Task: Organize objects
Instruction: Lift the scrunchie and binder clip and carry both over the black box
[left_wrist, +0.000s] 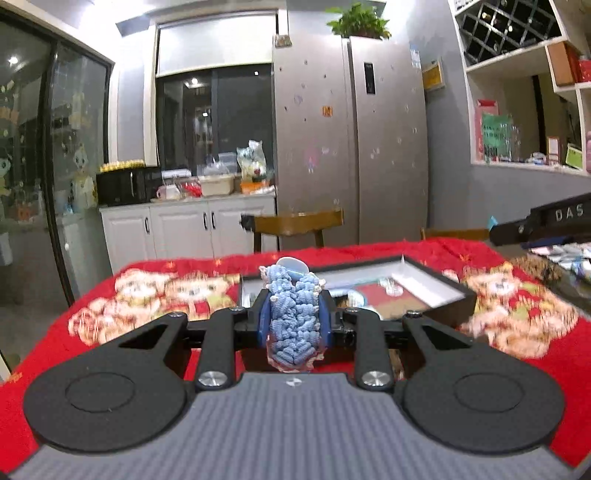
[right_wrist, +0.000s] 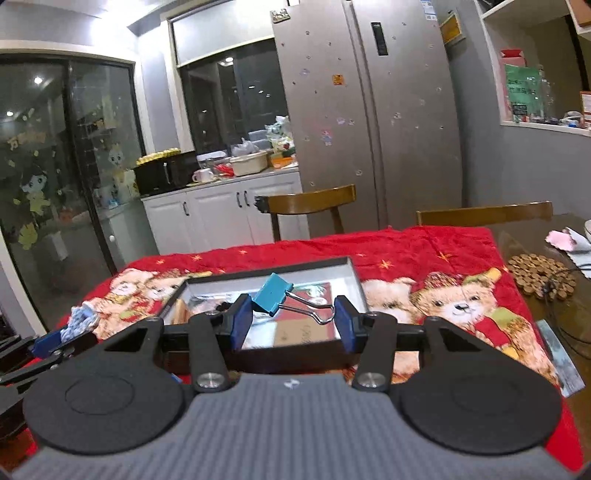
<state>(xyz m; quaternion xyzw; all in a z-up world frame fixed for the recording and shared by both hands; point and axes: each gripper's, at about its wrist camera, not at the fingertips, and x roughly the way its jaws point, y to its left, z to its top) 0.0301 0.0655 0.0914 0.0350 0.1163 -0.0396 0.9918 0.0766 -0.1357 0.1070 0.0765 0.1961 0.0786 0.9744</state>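
Observation:
My left gripper (left_wrist: 294, 317) is shut on a light blue crocheted scrunchie (left_wrist: 294, 314) and holds it just in front of a shallow black box (left_wrist: 454, 284) with a white inside. My right gripper (right_wrist: 293, 314) holds a blue binder clip (right_wrist: 272, 293) by its body and wire handles, over the same box (right_wrist: 347, 263). The box holds cards and small items. The left gripper with the scrunchie (right_wrist: 79, 321) also shows at the left edge of the right wrist view.
The table carries a red cloth with bear prints (right_wrist: 443, 266). A round cork trivet (right_wrist: 541, 275) and papers lie on the bare table at right. Two wooden chairs (right_wrist: 310, 203) stand behind the table, before a fridge (right_wrist: 369, 110) and counter.

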